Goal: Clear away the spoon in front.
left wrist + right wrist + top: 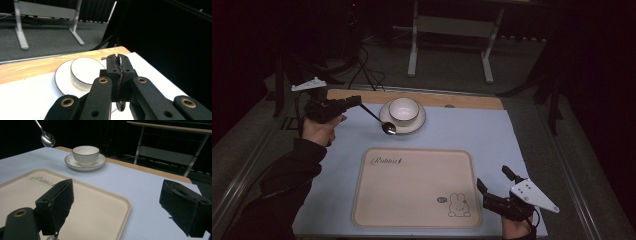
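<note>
A white cup (404, 110) sits in a white saucer (417, 125) at the far middle of the worktop (492, 135); nothing shows inside it, and the beige tray (412, 187) nearer the person is bare. The left gripper (357, 101), held above the far left, has its fingers pinching the handle of a metal spoon (388, 128), whose bowl hangs just over the saucer's near-left rim. The right gripper (494, 182) rests at the near right beside the tray's corner, fingers spread. Open blue mat surrounds the tray.
</note>
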`<state>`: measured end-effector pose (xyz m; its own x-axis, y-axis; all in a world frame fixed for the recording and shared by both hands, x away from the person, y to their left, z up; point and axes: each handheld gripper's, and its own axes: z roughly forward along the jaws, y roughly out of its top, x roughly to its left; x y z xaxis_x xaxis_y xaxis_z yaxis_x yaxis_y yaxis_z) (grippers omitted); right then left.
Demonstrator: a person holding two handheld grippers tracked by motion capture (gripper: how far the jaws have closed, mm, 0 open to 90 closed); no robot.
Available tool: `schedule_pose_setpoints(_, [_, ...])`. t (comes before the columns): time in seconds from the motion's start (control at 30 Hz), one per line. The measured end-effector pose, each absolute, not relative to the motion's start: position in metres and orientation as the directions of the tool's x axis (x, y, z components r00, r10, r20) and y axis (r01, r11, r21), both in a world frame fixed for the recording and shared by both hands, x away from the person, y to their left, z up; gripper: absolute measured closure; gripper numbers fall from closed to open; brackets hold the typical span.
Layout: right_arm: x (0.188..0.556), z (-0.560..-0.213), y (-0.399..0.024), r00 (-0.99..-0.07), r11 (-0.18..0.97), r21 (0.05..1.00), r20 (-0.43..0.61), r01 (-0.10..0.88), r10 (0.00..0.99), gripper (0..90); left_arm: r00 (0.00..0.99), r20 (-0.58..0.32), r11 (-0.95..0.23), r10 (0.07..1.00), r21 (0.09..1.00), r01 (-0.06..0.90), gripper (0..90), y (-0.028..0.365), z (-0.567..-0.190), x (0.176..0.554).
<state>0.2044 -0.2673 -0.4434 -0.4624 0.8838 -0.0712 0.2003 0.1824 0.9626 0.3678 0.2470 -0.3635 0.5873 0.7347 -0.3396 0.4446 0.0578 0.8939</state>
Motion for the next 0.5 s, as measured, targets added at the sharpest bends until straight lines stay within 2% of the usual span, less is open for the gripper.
schedule_pose_setpoints(0.5, [0.205,-0.443,-0.267,-0.462,0.190,0.962,-0.080,0.197,0.883,12.1,0.710,-0.292,-0.077,0.641,0.896,0.438,89.8,0.251,-0.360,0.347])
